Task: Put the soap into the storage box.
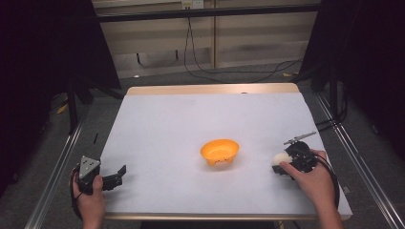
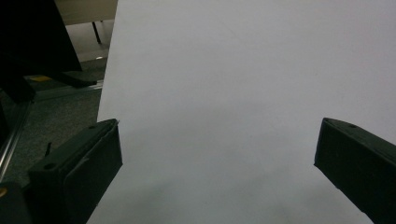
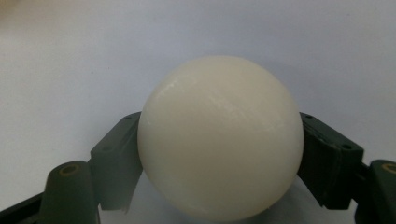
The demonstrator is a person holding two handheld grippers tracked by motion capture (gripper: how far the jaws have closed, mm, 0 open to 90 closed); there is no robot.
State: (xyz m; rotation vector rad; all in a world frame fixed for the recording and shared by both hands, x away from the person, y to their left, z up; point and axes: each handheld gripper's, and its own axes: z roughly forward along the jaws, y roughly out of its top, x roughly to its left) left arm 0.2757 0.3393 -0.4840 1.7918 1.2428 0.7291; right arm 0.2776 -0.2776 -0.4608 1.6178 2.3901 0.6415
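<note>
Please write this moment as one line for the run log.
left tongs: open, empty | right tongs: shut on white ball | orange bowl: empty

The left gripper [image 1: 113, 177] sits at 8 o'clock, jaws wide apart. The right gripper [image 1: 282, 162], at 4 o'clock, probably squeezes a white ball [image 3: 219, 137].

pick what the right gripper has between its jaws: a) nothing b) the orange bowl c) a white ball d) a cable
c: in the right gripper view the white ball sits pressed between the two jaws of the right gripper, while the orange bowl stands apart at the middle of the table.
</note>
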